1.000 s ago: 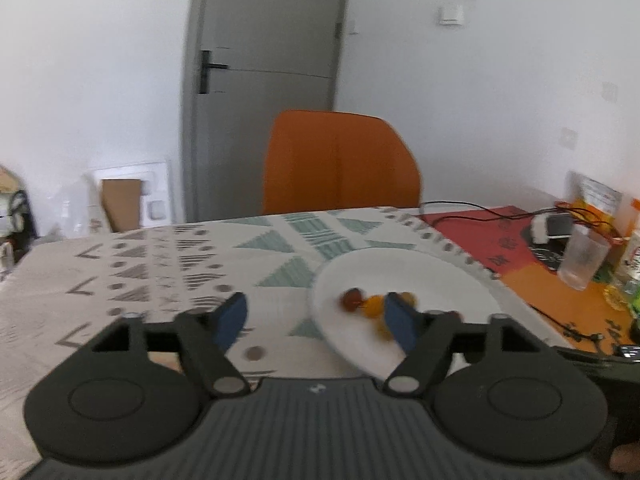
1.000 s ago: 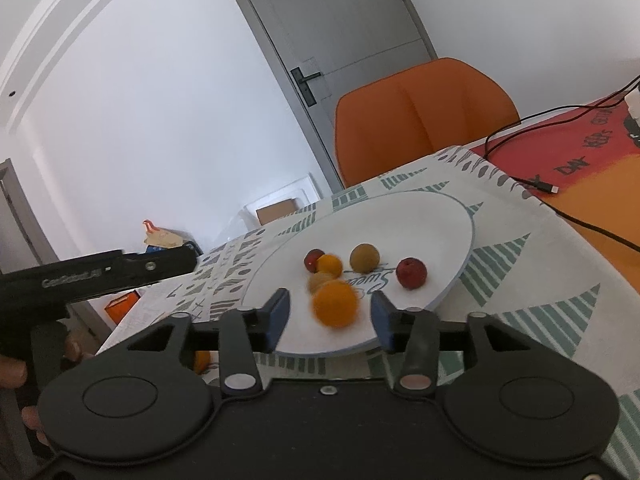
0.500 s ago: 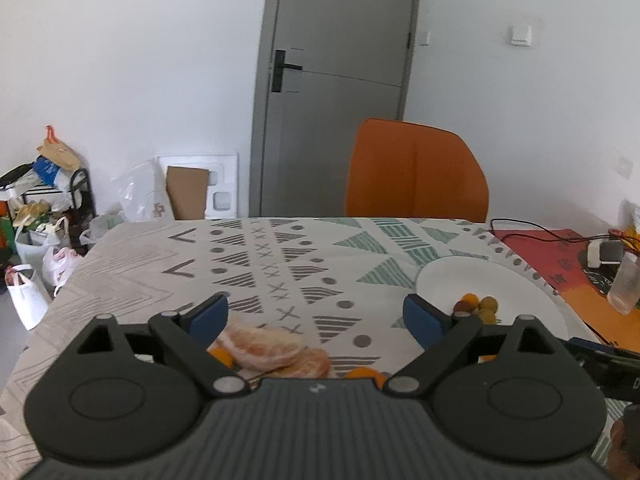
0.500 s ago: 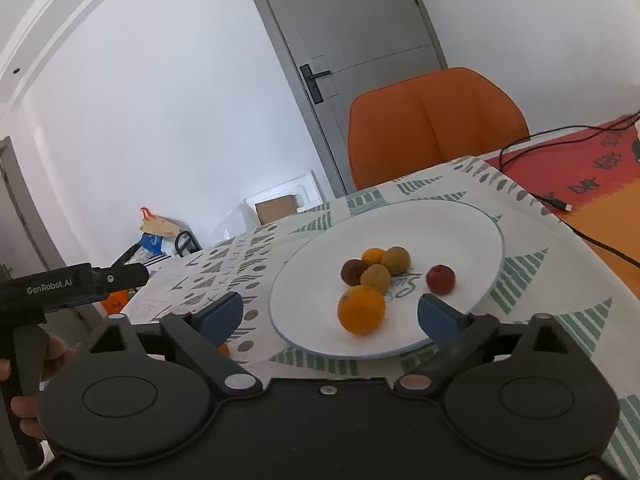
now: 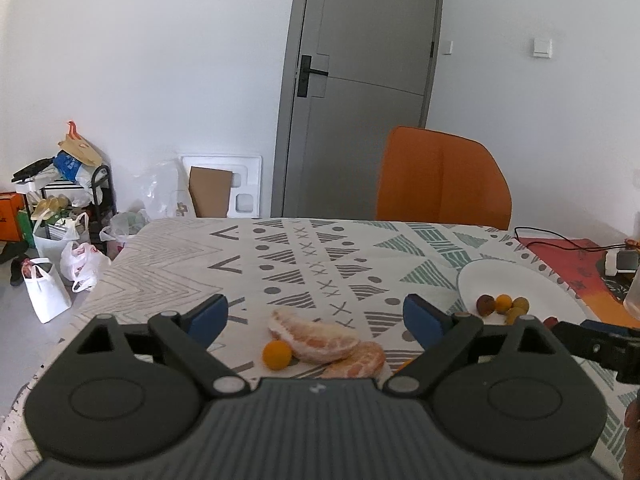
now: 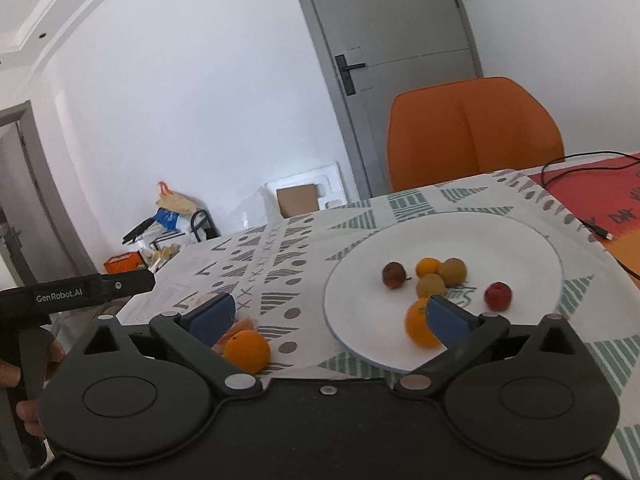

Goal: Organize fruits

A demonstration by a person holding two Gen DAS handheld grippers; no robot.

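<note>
1. Left gripper (image 5: pixel 316 314) is spread wide and empty; peeled orange segments (image 5: pixel 320 338) lie on the cloth left of the plate (image 6: pixel 520 240).
2. Right gripper (image 6: pixel 328 312), jaws just opened further, holds nothing.
3. Risk is judged: soft segments may be crushed, and the round orange (image 6: pixel 420 322) near the plate's rim may roll off if nudged.

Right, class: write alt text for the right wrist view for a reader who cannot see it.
An open tool hovers over a patterned table, holding nothing. A white plate carries six small fruits, including an orange by the right finger; another orange lies off the plate.
</note>
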